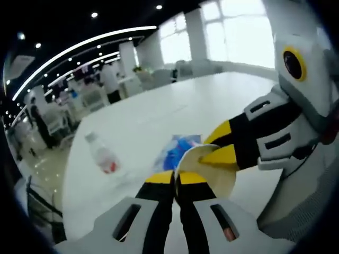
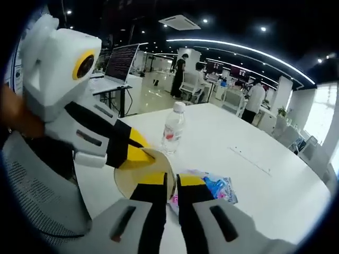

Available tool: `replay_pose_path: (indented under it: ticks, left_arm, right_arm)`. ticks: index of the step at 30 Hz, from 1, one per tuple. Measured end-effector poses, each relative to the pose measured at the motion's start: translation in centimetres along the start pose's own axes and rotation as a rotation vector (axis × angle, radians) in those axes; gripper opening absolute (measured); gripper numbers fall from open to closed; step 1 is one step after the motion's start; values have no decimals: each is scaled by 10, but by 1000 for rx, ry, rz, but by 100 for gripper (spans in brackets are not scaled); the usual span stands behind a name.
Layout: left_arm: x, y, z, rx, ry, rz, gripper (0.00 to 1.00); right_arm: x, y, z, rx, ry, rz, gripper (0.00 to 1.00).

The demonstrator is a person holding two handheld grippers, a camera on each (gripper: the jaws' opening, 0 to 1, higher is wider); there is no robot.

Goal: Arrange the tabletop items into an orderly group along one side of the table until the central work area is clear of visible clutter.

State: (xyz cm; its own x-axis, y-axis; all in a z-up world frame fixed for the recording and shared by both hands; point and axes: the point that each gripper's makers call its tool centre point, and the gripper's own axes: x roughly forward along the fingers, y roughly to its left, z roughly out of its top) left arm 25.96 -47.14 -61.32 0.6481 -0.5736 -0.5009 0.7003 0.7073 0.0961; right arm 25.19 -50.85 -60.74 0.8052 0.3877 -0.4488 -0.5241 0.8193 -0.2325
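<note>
A cream round disc (image 1: 214, 172) (image 2: 132, 182) is held just above the white table (image 1: 212, 100) (image 2: 265, 174). My left gripper (image 1: 176, 177) (image 2: 142, 147) is shut on one edge of it. My right gripper (image 2: 172, 180) (image 1: 214, 144) is shut on another edge, so the two grippers meet at the disc. Under and just beyond the disc lies a blue printed packet (image 1: 177, 151) (image 2: 217, 188), partly covered. A clear plastic bottle (image 1: 103, 156) (image 2: 173, 127) with a white cap and a red label stands on the table a little past the disc.
The table is long and white, with bare surface stretching beyond the packet. Past its far end are office desks, chairs, a monitor (image 2: 121, 62) and people standing (image 2: 180, 74). Bright windows (image 1: 233, 32) line one side.
</note>
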Motion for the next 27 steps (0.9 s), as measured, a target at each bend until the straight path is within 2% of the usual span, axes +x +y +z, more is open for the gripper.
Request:
replay_pose_path:
  ticks: [4,12,15,17,18,27]
  left_arm:
    - [-1,2,-2,-91,5,-1,0]
    - [-1,1,-1,-122,4,14,1]
    - [-3,-2,6,-95,-36,7,6]
    - [-5,-4,18,-33,-108,-3,17]
    - [-7,-6,20,-28,-116,-5,20]
    - [-25,-11,42,8,-234,-18,32]
  right_arm:
    - [0,-1,0,-5,5,-5,1]
    - [0,0,-1,-48,20,-10,0]
    - [1,-5,-3,-24,31,-10,0]
    - [2,-9,-5,38,42,-4,0]
    - [2,-13,-5,48,43,-5,0]
    - [5,-27,-4,91,65,6,0]
